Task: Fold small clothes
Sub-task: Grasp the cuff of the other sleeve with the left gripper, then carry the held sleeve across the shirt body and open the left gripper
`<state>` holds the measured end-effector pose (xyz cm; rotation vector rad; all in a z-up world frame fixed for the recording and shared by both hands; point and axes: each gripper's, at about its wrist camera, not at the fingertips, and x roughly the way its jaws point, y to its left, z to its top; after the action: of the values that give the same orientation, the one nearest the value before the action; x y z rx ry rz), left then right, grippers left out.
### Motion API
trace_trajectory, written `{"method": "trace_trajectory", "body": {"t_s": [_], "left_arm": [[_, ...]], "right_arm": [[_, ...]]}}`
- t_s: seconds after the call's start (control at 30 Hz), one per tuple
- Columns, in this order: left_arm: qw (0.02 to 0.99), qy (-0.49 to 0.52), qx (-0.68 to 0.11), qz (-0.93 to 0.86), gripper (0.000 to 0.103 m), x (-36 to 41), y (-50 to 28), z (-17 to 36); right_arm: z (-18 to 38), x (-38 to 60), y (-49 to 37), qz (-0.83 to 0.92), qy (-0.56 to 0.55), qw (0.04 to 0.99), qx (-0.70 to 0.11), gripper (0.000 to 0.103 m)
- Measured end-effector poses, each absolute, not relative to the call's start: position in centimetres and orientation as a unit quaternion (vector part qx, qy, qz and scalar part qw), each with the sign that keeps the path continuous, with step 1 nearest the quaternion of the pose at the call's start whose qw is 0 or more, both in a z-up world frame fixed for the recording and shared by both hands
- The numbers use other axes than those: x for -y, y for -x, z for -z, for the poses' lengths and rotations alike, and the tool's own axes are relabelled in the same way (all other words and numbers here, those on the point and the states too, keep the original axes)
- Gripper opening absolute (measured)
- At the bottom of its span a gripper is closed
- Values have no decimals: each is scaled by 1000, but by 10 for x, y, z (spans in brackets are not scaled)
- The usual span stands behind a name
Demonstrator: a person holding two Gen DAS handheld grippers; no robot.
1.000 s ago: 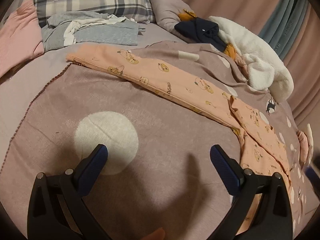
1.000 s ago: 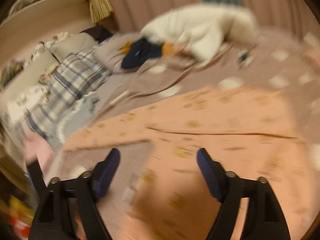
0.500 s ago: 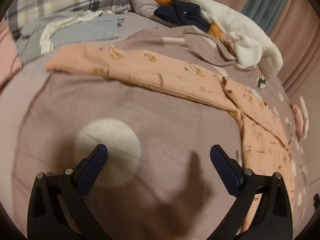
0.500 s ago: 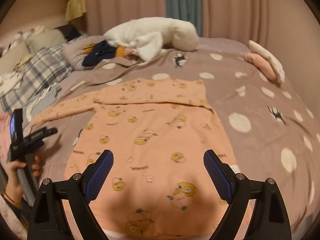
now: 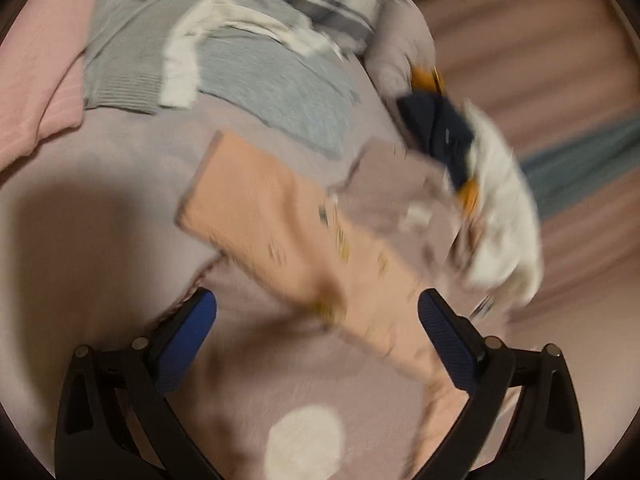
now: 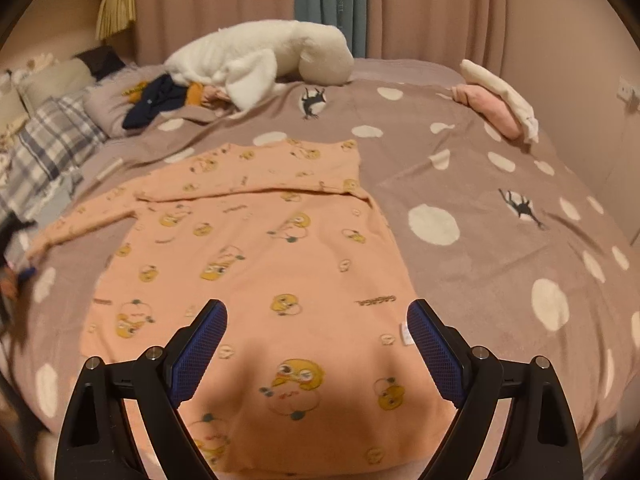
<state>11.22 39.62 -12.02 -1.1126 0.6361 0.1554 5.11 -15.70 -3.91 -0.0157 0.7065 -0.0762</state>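
The peach top [image 6: 256, 264] lies flat on the bed's spotted mauve blanket [image 6: 500, 184], one sleeve stretched out left. The left gripper [image 5: 316, 320] hovers over that sleeve [image 5: 280, 240], fingers wide apart, empty. The right gripper [image 6: 316, 332] hangs over the top's hem, fingers spread too, gripping nothing. Print right of centre looks like "GAGAGA", mirrored and blurry.

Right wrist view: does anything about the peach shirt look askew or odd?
The peach shirt lies flat on the dotted blanket, but unevenly: one sleeve is folded across the chest while the other sleeve trails out sideways, unfolded. No damage or spill shows.
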Motion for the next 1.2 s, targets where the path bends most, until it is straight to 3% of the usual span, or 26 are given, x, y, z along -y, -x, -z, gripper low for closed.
{"method": "trace_trajectory", "body": {"t_s": [0.1,0.23,0.33,0.5,0.6,0.63,0.93,1.2], "left_arm": [[761,586,-270,-70,88,-417,-110,127],[750,600,-268,-80,63,-429,-110,126],[747,602,-269,-90,50,-435,-107,128],[755,583,-285,-97,46,-436,-117,125],[761,565,-295,-122,15,-436,-120,124],[761,563,-296,-126,11,-437,-121,124],[797,525,-277,-115,5,-424,-130,90],[849,422,-295,-116,4,-370,-146,35]], "right_arm": [[45,150,-52,45,45,934,-353,91],[56,139,-54,51,100,924,-366,91],[61,135,-55,62,135,917,-371,91],[59,133,-52,60,151,915,-369,91],[57,138,-53,68,146,914,-372,91],[57,139,-54,70,146,913,-374,91],[55,154,-52,77,141,911,-381,91],[48,171,-42,70,117,918,-372,91]]}}
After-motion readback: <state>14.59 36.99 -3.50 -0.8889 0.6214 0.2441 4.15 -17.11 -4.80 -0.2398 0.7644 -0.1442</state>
